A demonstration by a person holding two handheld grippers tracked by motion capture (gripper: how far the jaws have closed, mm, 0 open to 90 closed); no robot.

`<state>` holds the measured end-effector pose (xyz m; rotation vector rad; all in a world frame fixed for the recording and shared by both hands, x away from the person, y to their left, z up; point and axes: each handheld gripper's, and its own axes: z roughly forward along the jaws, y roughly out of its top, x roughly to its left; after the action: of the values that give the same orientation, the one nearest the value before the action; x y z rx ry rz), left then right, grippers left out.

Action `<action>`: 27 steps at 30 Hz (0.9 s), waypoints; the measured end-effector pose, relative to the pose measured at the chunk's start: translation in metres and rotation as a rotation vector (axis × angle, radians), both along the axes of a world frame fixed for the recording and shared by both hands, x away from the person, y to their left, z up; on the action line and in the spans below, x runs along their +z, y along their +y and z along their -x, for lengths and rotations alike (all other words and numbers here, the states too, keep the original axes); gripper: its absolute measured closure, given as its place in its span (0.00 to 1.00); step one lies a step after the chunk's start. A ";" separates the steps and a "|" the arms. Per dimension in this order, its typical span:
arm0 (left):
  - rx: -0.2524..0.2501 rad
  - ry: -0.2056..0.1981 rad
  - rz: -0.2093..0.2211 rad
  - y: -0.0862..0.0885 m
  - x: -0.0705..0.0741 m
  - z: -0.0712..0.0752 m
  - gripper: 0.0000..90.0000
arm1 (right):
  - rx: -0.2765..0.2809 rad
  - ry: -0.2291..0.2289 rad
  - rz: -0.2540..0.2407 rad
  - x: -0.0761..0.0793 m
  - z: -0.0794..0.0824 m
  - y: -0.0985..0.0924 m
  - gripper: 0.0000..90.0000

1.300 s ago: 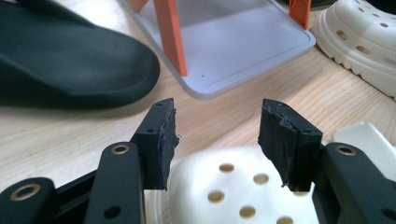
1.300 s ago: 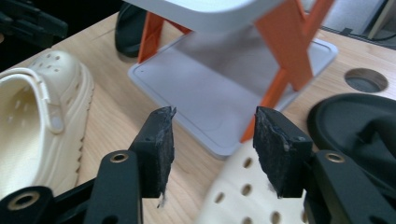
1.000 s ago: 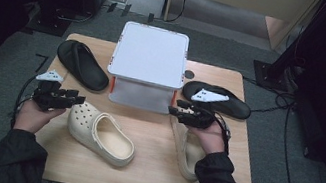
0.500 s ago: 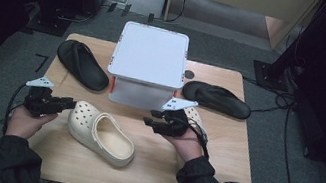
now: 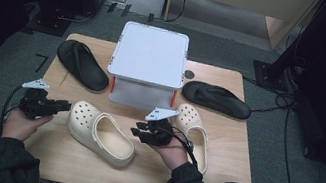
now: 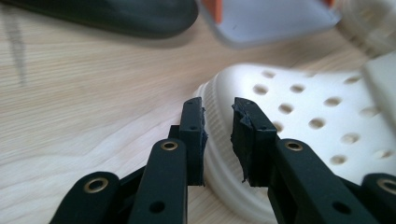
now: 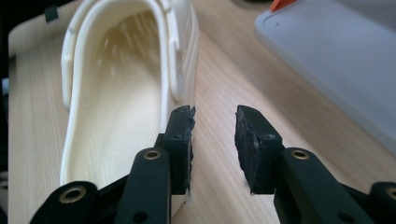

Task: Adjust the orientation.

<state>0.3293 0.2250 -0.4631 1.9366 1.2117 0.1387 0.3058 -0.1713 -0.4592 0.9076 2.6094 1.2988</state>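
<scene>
Lying on its sole near the front middle of the tabletop [image 5: 232,149], the cream clog [image 5: 102,132] is the thing both claws address. It is a moulded foam shoe, pale ivory, with rows of round vent holes over a rounded toe cap, ribbing along the sole edge and a deep open heel; its toe points toward ten o'clock and its heel toward four o'clock in the high view.

At the toe, the left claw [image 5: 63,105] comes in from nine o'clock. The left gripper view shows its jaws drawn to a narrow gap, having just been closing, with the ribbed toe rim of the clog [image 6: 299,121] between them; whether the pads press on it I cannot tell. The right claw [image 5: 137,131] sits at the clog's three o'clock side, by the heel. In the right gripper view its jaws stand partly apart, having just been closing, with bare wood between them and the clog's side wall [image 7: 116,93] just outside one jaw.

A second cream clog [image 5: 194,132] lies partly under the right forearm. Two black flip-flops rest farther back, one at ten o'clock [image 5: 82,63] and one at two o'clock [image 5: 216,99].

At twelve o'clock stands a white lidded storage box [image 5: 147,66] with orange latches; its lid is on, so its contents cannot be seen.
</scene>
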 end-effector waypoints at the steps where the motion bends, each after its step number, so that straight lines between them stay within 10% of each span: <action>1: 0.002 0.002 -0.003 -0.002 -0.001 -0.001 0.83 | 0.006 -0.004 0.007 -0.002 0.001 0.002 0.75; 27: -0.042 -0.033 -0.006 -0.054 -0.010 -0.047 0.92 | -0.018 0.022 0.064 -0.019 0.021 0.001 0.81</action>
<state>0.3763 0.1705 -0.4734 1.9561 1.1499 0.1521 0.2843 -0.1704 -0.4787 0.9376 2.6361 1.2007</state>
